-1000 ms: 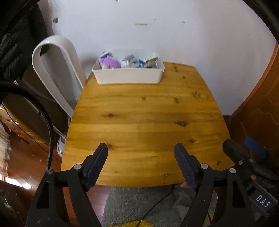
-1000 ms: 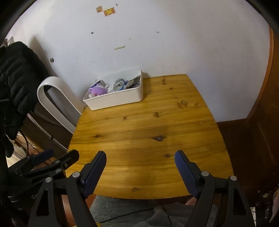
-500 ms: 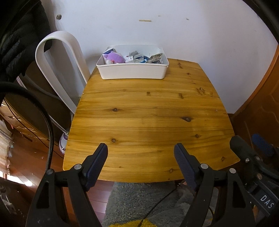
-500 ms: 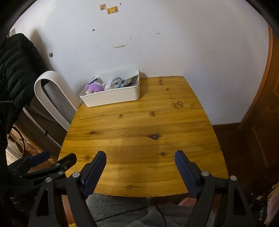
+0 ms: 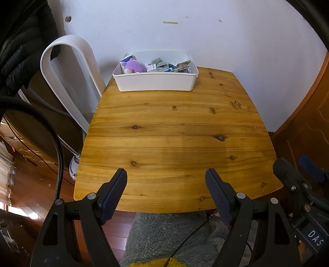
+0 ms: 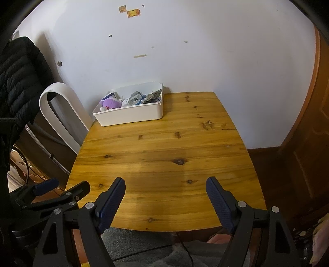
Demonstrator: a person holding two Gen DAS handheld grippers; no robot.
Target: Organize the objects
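two black grippers with ribbed blue pads, left gripper (image 5: 166, 180) and right gripper (image 6: 165, 190), hang wide-jawed and empty-handed above the near edge of one glossy knotty pine table (image 5: 174, 139); at its far edge against the wall sits one white rectangular plastic bin (image 5: 155, 81) holding a purple plush toy (image 5: 133, 66) among small clutter.

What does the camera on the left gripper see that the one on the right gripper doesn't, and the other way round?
Only the left wrist view shows the yellow patch on the grey rug and the right gripper from the side, at the right edge. Only the right wrist view shows the stickers high on the wall and the left gripper from the side, at the lower left. Both show the wooden table, the white bin with a purple plush toy at its far side, the white loop-shaped fan, and a black jacket. Each view shows its own gripper open, the left gripper and the right gripper, holding nothing.
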